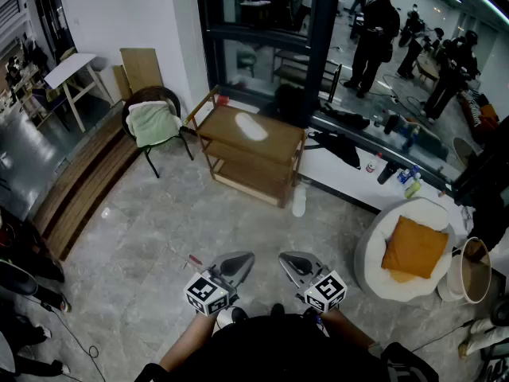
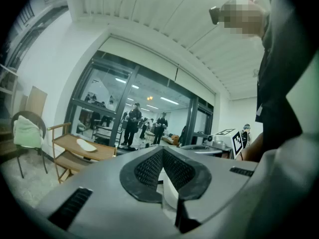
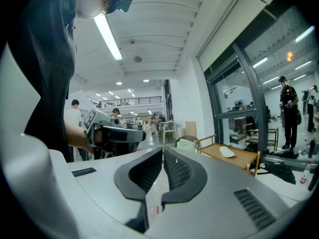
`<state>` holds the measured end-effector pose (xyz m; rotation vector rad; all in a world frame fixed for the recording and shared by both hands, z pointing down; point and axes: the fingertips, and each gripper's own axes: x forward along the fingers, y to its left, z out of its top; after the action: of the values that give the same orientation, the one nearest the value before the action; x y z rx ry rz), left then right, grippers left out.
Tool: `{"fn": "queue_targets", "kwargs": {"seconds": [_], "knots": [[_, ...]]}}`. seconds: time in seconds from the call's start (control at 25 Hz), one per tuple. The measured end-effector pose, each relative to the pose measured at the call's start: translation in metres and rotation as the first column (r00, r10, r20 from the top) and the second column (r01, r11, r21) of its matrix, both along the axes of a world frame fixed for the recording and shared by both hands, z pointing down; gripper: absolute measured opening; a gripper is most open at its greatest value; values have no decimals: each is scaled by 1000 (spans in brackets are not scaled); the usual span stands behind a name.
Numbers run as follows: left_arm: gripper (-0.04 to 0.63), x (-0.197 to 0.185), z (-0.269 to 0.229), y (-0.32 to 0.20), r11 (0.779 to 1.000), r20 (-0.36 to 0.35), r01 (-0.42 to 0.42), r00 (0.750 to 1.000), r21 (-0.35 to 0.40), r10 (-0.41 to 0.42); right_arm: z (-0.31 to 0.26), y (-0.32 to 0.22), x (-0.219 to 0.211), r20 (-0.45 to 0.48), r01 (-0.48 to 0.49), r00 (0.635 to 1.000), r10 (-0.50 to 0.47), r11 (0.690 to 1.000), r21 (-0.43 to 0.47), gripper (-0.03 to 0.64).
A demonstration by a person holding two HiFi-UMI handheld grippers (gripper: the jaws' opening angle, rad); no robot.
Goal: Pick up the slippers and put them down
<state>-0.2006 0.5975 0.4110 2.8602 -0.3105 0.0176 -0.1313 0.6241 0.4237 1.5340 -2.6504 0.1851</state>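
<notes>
free: floor (image 1: 238, 221) ahead | obstacles: chair (image 1: 155, 126) left, pouf (image 1: 371, 253) right

**Head view.** Even, fairly bright indoor light with faint, soft shadows. The polished floor (image 1: 238, 229) ahead of the left tongs (image 1: 245, 258) and right tongs (image 1: 286, 258) shows a pale sheen. The space seen through the glass wall (image 1: 262, 22) beyond them is dimmer. Straight lines bow toward the frame edges.

**Gripper views.** Strong fisheye bending inside black rounded corners. A strip light (image 3: 110, 36), above and to the left of the right tongs, burns out to white. Both tongs, close to the lens, look soft. The ceiling (image 2: 164, 19) above the left tongs is pale and washed out.
</notes>
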Motion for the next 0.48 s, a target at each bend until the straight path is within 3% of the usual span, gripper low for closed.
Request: {"fn": "queue_targets", "kwargs": {"seconds": [0.48], "knots": [[9,7,-3,-2,998,21,36,999,43,-37,-4,-1,18,-13,-40,999,40,999,18,31]]}}
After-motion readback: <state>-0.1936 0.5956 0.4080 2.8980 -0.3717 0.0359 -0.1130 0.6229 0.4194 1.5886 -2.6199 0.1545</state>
